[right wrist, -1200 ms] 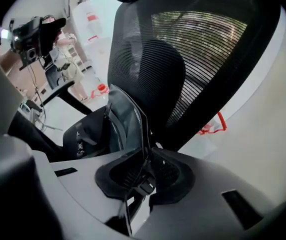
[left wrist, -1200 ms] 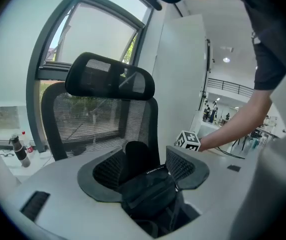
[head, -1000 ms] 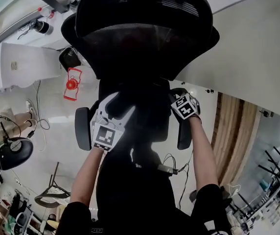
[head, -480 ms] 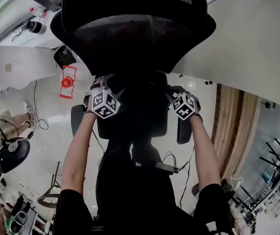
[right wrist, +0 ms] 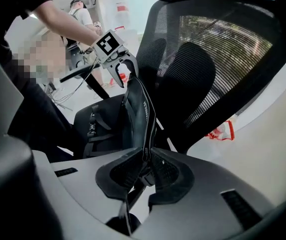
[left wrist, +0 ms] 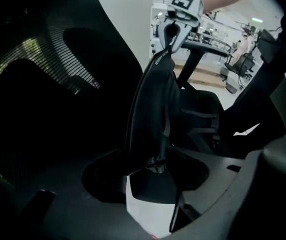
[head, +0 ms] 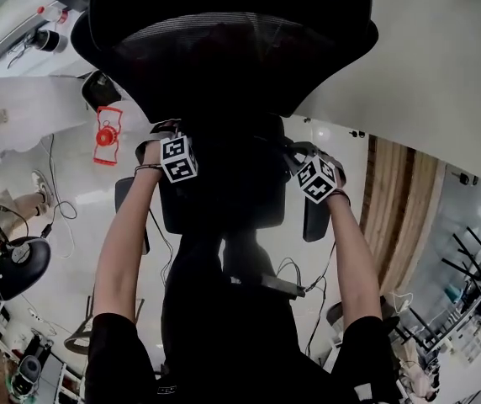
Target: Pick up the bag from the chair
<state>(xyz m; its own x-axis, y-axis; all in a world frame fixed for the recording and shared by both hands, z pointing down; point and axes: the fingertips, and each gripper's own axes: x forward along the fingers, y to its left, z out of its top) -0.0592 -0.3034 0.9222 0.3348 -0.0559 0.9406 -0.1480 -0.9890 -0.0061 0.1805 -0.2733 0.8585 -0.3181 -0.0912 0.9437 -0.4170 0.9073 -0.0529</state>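
right gripper view: right tool (right wrist: 145,160) tight on limp black fabric bag (right wrist: 137,109)

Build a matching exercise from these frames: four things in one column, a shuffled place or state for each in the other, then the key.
Things:
1. left gripper
2. bag
3. chair backrest
4. red object

Places or states:
A. on the floor beside the chair
B. black mesh, upright behind the bag
C. shut on the bag's top edge
D. black, with straps and a buckle

Pairs: 1-C, 2-D, 3-B, 4-A
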